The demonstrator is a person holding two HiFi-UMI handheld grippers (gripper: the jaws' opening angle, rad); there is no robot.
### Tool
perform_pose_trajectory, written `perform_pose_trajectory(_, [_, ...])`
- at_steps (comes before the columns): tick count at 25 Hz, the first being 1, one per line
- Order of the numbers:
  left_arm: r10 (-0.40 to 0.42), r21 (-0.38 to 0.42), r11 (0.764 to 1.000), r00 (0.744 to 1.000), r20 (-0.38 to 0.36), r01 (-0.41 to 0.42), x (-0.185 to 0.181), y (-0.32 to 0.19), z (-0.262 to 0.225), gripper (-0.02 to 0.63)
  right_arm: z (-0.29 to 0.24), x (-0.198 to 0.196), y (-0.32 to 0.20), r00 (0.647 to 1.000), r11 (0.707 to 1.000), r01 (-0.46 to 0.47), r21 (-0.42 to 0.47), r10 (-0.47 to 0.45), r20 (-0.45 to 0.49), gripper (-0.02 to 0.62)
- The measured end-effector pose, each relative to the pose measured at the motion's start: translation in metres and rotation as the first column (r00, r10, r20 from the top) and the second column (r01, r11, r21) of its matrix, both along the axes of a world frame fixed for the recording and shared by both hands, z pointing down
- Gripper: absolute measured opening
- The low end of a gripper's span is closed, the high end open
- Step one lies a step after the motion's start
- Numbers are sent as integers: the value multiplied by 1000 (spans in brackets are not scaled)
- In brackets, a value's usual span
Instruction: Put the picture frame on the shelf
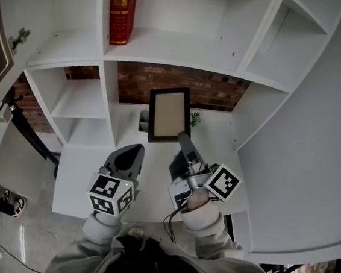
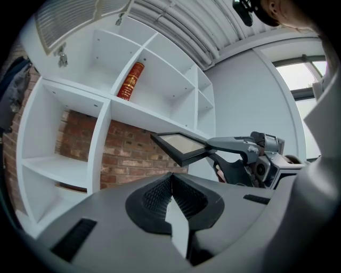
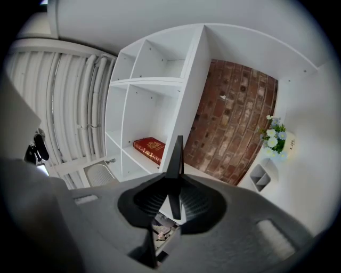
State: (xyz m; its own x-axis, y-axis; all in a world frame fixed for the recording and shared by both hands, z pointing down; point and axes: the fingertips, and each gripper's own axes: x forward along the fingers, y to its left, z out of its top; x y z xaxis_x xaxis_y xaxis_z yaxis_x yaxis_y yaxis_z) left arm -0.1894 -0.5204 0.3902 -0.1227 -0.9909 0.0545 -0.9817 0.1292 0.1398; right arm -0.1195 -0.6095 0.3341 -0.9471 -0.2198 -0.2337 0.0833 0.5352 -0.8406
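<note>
The right gripper (image 1: 182, 137) was clenched on the frame (image 1: 169, 114), its jaws pinching the lower edge near a corner. In the right gripper view the frame (image 3: 176, 160) stood edge-on between the pads as a thin dark blade. From the left gripper view the frame (image 2: 181, 145) lay nearly flat with its glass upward. It was held out in the air in front of the shelf (image 2: 154, 120) and rested on no board. In the head view it hung before the brick-backed bay (image 1: 215, 90), below the board that carried a red book (image 1: 122, 9).

The left gripper (image 1: 134, 150) sat just beside the right one, a little lower in the picture. Its jaws were closed together with nothing between them, and it was apart from the frame.

Behind the frame, on the white surface under the bay, stood a small bunch of flowers (image 1: 195, 118) and a grey holder (image 1: 143, 121), one at each side of it.
</note>
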Motion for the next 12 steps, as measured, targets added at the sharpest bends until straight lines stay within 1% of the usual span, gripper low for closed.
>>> perform_pose_trajectory(5, [-15,-1,1000,1000,6,15,-4,3,-16,3,-21,-1,9,998,996,54,-65,-52,44,66])
perform_pose_trajectory(7, [-15,-1,1000,1000,-2,15,-3,4,-23,3,-31,-2,14,995,992,82,-97,-76,67,66])
perform_pose_trajectory(9, [-13,0,1000,1000,6,13,-2,4,-31,3,-41,-3,19,991,986,113,-124,-102,91,66])
perform_pose_trajectory(12, [-7,3,1000,1000,11,7,0,5,-43,4,-53,-5,24,986,982,139,-127,-126,105,66])
